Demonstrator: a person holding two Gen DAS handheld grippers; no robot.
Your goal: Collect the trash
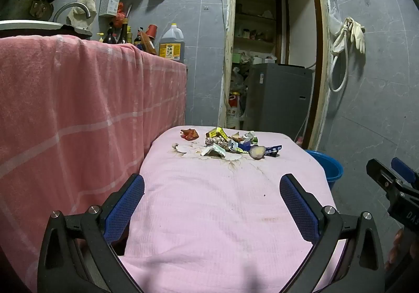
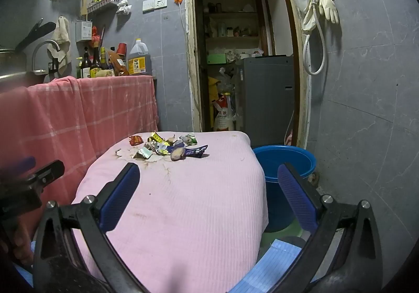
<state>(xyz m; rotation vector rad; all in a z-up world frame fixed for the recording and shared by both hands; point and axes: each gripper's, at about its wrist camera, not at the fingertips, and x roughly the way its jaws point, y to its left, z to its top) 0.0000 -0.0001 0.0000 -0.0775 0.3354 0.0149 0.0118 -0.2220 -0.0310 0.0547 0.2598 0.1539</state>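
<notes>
So the biggest thing in play is the desk point(image 1: 235, 214), draped in a pink cloth that looks soft and loose, so anything pressed into it will probably drag fabric along. Off its right side, down on the floor, sits a blue bucket point(image 2: 285, 162), which I'm guessing is where everything ends up. The trash pile point(image 1: 227, 142) is clustered at the far end of the desk, well apart from both claws. The left claw point(image 1: 212, 204) hangs over the near end with its jaws spread wide and nothing between them, and the right claw point(image 2: 209, 196) is the same deal, spread apart and empty, sitting nearer the bucket side. As for handling: it's mostly crumpled wrappers and torn packets, so featherlight, thin and a bit slick, the kind of stuff that squashes flat instead of resisting. I'd pinch a raised crease or a bunched edge, not a flat face. The blue wrapper point(image 2: 196, 150) on the right edge sticks out nicely for that. The roundish brown-purple lump point(image 2: 177, 153) beside it looks like a vegetable scrap, firmer and heavier, so squeeze across its middle. The crumpled red scrap point(image 1: 189, 133) on the left sits alone, easy to grab without snagging its neighbours.
</notes>
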